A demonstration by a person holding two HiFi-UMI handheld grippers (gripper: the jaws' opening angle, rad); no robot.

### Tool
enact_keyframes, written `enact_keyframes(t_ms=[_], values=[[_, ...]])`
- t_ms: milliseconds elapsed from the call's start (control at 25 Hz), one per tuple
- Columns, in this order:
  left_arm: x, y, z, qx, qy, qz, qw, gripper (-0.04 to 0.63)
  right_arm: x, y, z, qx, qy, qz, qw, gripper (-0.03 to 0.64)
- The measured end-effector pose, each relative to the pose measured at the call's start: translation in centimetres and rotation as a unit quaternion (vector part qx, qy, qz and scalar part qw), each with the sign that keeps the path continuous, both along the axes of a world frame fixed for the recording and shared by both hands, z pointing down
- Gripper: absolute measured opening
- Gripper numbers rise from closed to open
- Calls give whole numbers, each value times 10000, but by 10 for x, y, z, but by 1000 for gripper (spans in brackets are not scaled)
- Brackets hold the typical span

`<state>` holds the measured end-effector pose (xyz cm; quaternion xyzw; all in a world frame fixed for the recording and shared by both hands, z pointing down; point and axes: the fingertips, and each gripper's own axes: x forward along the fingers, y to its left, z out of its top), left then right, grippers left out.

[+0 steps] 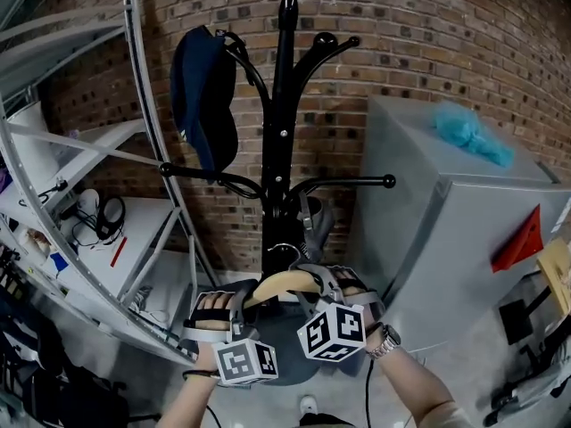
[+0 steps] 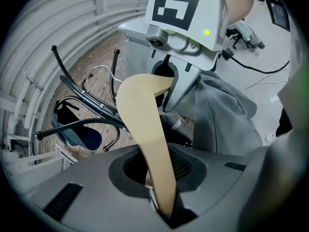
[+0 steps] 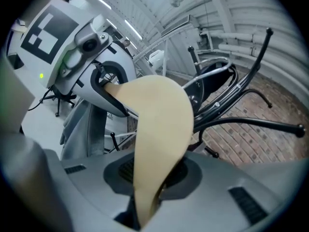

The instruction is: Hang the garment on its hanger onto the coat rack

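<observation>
Black coat rack (image 1: 284, 132) stands centre, far, against the brick wall (image 1: 428, 34). A dark blue cap (image 1: 203, 96) hangs on its upper left hook. A grey item (image 1: 314, 224) hangs low by the pole, kind unclear. Right: grey cabinet (image 1: 419, 239), with a crumpled teal thing (image 1: 470, 134) on its top and a red triangle (image 1: 520, 242) on its near side face. Left: white metal shelf unit (image 1: 147, 217). On its board lie black headphones (image 1: 107, 218), some cables and a thin red stick (image 1: 119, 251). Grey floor (image 1: 464, 364) below, with dark gear at the near left and near right edges, too dark to tell.
</observation>
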<state>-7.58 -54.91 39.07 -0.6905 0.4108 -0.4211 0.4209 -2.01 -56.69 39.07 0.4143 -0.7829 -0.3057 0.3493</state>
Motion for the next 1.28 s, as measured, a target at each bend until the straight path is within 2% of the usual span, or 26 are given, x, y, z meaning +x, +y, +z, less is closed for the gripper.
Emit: enact_keyframes(t_ms=[920,1160,1280], values=[[-7,-91,59,-453,-95,-711,9964,66,-7,-95,58,-359,58,-441,9984,78],[-14,-99,67,-469,-93,-789,9957,66,-13,-102,65,-343,99,-518,9980,78],[-14,-100,68,-358,-153,-777,9962,66,-14,-105,64,-257,50,-499,9984,78]])
